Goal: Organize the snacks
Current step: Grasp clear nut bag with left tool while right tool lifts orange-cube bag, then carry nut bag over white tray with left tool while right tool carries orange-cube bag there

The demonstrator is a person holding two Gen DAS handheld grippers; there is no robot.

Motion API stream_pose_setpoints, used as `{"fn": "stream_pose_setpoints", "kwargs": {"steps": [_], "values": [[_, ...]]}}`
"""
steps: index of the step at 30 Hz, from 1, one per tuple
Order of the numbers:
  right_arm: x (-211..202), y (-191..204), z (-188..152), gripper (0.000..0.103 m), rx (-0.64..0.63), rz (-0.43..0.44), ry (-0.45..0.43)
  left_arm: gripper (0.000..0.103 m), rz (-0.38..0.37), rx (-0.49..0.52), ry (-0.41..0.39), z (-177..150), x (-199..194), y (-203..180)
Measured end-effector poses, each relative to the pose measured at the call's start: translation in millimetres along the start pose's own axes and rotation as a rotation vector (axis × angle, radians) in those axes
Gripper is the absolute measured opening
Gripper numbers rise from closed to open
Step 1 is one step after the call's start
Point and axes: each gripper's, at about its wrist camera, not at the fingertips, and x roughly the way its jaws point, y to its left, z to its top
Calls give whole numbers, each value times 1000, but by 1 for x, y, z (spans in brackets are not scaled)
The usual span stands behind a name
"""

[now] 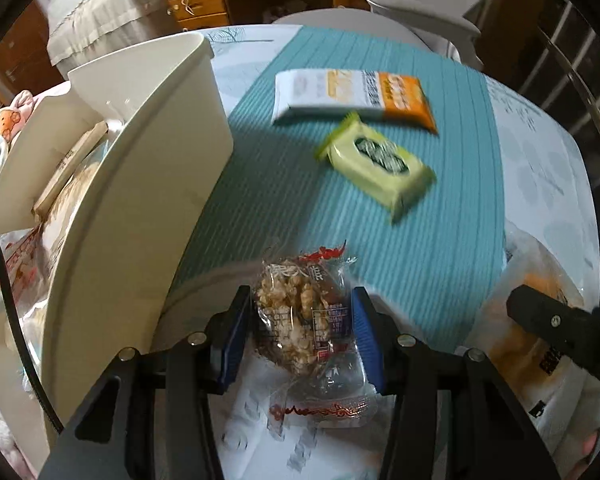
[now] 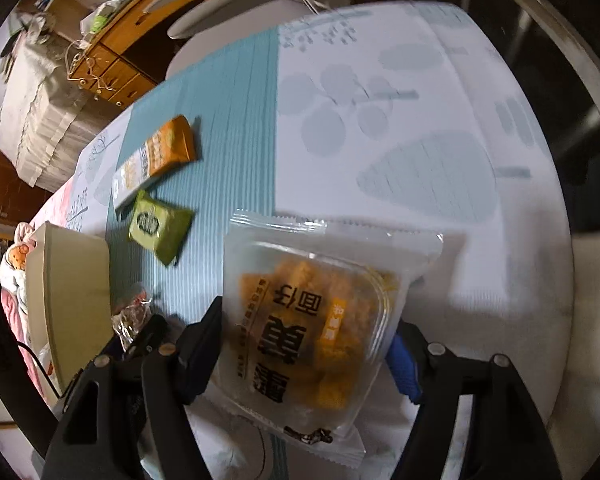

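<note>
Left tongs (image 1: 300, 332) pinching clear nut candy (image 1: 300, 320), right tongs (image 2: 304, 356) pinching frosted snack pack (image 2: 320, 320), black Chinese lettering

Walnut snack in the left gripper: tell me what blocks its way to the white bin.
Nothing visible blocks it. The walnut snack sits clamped in the left gripper, and the white bin stands immediately left, only its wall to lift over.

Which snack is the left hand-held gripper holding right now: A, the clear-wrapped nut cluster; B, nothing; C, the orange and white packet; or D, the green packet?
A: in the left wrist view the left hand-held gripper is shut on the clear-wrapped nut cluster, while the green packet and the orange and white packet lie on the teal mat.
</note>
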Motion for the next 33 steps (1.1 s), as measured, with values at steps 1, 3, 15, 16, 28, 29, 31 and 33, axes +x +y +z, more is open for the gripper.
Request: {"fn": "stream_pose_setpoints", "kwargs": {"steps": [1, 3, 15, 16, 28, 29, 31, 33], "values": [[-1, -2, -4, 71, 17, 6, 12, 48, -2, 4, 3, -2, -3, 0], [-2, -5, -12, 71, 48, 15, 37, 48, -9, 8, 3, -7, -10, 1], [-21, -6, -82, 70, 151, 4, 143, 48, -91, 77, -61, -27, -86, 30], [-22, -5, -86, 70, 153, 0, 147, 48, -96, 81, -62, -29, -91, 35], [-42, 46, -141, 69, 139, -23, 140, 48, -207, 177, -34, -56, -147, 115], [-44, 53, -146, 69, 145, -26, 135, 48, -215, 188, -32, -55, -151, 122], [-47, 65, -155, 69, 159, -27, 127, 48, -241, 213, -31, -55, -157, 140], [-51, 77, -165, 69, 169, -25, 120, 48, -267, 249, -25, -55, -162, 155]]}}
